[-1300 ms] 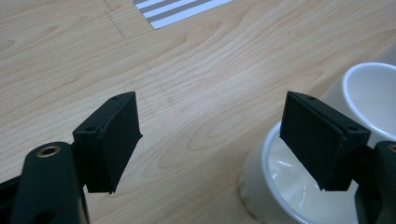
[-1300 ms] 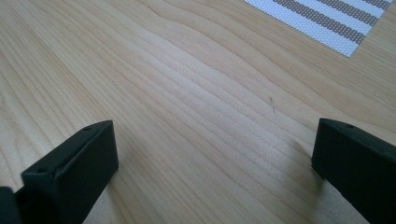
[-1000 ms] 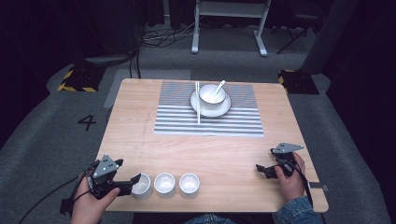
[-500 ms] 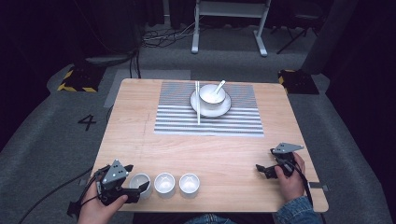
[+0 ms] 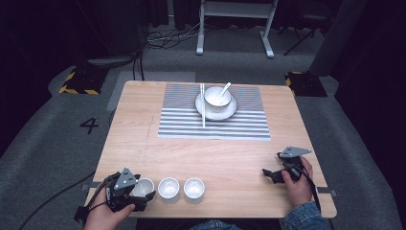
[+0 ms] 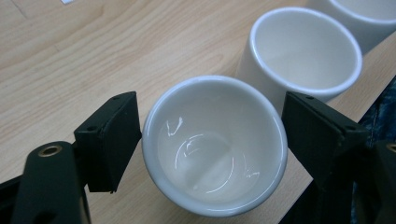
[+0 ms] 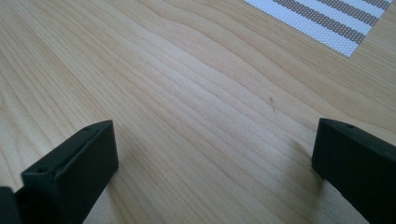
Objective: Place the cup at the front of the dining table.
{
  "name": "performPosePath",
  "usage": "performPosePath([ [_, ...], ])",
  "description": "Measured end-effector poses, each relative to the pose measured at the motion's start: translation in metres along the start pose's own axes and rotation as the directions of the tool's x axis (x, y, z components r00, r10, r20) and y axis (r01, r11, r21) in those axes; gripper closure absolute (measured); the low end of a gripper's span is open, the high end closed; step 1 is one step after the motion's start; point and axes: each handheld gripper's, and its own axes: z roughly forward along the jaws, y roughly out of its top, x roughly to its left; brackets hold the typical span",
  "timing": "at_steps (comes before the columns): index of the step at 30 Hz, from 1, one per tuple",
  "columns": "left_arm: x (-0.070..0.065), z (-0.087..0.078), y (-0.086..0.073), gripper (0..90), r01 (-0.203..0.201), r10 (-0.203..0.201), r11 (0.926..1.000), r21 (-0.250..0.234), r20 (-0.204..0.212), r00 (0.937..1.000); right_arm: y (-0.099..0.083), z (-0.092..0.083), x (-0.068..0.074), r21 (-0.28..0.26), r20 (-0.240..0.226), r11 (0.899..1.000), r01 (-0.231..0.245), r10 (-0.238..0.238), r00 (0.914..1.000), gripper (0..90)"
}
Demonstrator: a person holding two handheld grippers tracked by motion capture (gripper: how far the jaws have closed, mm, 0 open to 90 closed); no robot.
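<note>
The leftmost white cup (image 6: 215, 147) stands upright and empty on the bench (image 5: 230, 153), at the near left edge, first in a row of three. It sits squarely between the two jaws of the left claw (image 6: 210, 135): in the left gripper view one jaw stands just beside the cup's rim on one side, with a thin gap, and the other jaw stands a little further off on the opposite side. The jaws are spread wider than the cup and do not press it, so the left claw holds nothing. In the high view the left claw (image 5: 139, 189) lies over this cup (image 5: 142, 187), with the person's left hand (image 5: 103, 215) behind it at the bench's near edge.

Just beside that cup comes the middle cup (image 5: 168, 187), and beyond it the third cup (image 5: 194, 188), both upright and empty. Far from the leftmost cup, across the bench, a striped mat (image 5: 215, 115) carries a plate (image 5: 215, 109) with a bowl (image 5: 218, 96) and spoon (image 5: 225, 88), and chopsticks (image 5: 202, 105) beside it.

Well apart from the leftmost cup, at the bench's right side, the right claw (image 5: 272, 175) rests low over bare wood, its jaws wide apart and empty.
</note>
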Motion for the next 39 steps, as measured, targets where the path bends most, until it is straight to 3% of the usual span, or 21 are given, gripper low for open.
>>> performPosePath([
  [4,0.0,0.006,-0.001,22.8,-0.013,0.014,0.9994,0.033,-0.008,0.9999,0.0,0.0,0.0,0.0,0.0,1.0,0.0,0.0,1.0,0.6],
  [7,0.002,0.01,-0.002,22.6,-0.003,0.002,0.9991,0.041,0.004,1.0,0.0,0.0,0.0,0.0,0.0,1.0,0.0,0.0,1.0,0.6],
  [14,0.003,0.012,-0.003,25.3,0.007,-0.008,0.9991,0.042,0.023,0.9997,0.0,0.0,0.0,0.0,0.0,1.0,0.0,0.0,1.0,0.6],
  [25,0.003,0.014,-0.004,25.6,0.007,-0.008,0.9992,0.038,0.021,0.9997,0.0,0.0,0.0,0.0,0.0,1.0,0.0,0.0,1.0,0.6],
  [34,0.002,0.014,-0.003,26.2,-0.018,0.017,0.9985,0.052,0.008,0.9998,0.0,0.0,0.0,0.0,0.0,1.0,0.0,0.0,1.0,0.6],
  [39,0.001,0.013,0.001,26.5,-0.012,0.012,0.9974,0.071,0.002,0.9999,0.0,0.0,0.0,0.0,0.0,1.0,0.0,0.0,1.0,0.6],
])
